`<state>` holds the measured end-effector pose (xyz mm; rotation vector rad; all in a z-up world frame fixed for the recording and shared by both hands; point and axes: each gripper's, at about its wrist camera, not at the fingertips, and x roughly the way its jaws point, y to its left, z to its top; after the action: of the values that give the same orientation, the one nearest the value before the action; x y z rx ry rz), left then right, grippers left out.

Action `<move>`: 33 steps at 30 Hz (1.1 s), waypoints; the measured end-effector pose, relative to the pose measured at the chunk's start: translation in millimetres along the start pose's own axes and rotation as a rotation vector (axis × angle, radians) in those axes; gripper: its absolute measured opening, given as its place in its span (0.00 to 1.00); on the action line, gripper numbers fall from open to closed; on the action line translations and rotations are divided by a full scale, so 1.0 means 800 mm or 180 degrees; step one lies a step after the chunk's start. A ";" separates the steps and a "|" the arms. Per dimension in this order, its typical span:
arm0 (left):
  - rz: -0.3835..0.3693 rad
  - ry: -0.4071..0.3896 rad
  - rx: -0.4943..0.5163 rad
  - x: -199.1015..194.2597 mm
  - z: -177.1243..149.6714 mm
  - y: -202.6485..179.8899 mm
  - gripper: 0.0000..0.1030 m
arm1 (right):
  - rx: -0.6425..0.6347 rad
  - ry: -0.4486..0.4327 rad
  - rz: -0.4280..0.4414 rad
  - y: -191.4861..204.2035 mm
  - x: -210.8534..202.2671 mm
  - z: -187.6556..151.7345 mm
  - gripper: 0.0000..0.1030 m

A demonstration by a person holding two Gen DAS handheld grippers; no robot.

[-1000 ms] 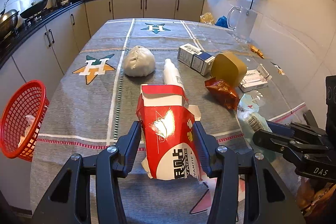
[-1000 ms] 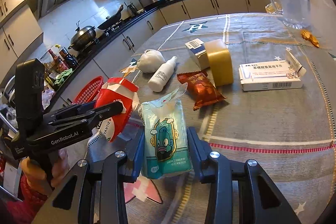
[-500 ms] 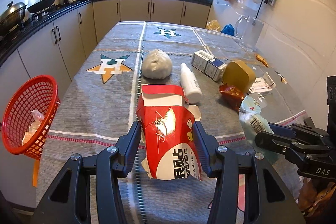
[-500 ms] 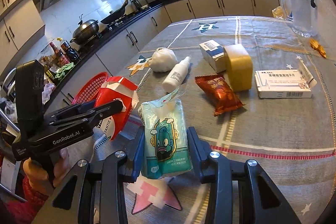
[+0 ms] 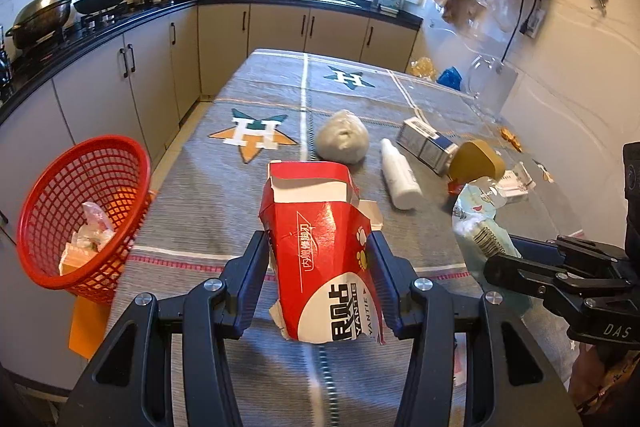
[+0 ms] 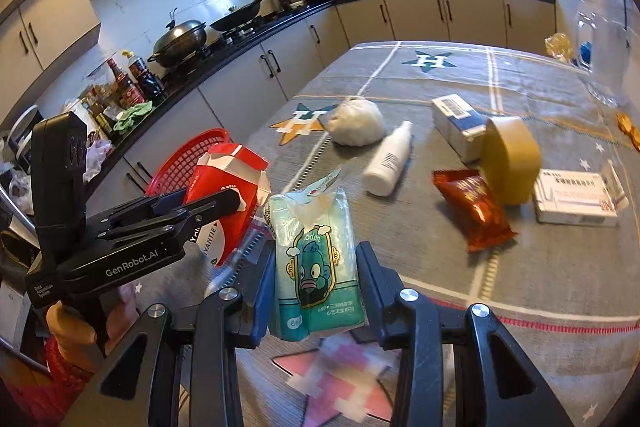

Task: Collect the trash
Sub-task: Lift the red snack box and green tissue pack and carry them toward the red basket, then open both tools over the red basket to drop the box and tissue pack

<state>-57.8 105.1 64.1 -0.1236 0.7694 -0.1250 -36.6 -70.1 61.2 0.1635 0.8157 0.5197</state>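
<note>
In left gripper (image 5: 320, 267), crumpled red carton (image 5: 320, 251)

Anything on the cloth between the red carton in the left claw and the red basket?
Nothing: in the left wrist view only bare grey tablecloth lies between the red carton and the red basket, which sits off the table edge.

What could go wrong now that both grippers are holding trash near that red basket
The red basket sits off the table's edge, tilted, so the torn red carton in the left gripper may miss it or tip it. The right gripper pinches a soft tissue pack, which might slip. The grippers are close and could collide.
</note>
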 end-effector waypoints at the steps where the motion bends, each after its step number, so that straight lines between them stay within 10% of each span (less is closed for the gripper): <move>1: 0.0003 -0.0010 -0.0014 -0.001 0.000 0.004 0.47 | -0.0024 0.0012 0.0000 0.004 0.003 0.003 0.41; 33: 0.0729 -0.0273 -0.0975 -0.043 0.015 0.275 0.47 | -0.0626 0.0296 0.0504 0.214 0.165 0.134 0.45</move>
<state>-58.9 327.7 62.0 -0.3277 0.7080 0.2155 52.2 150.0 105.2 0.0225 0.8410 0.7576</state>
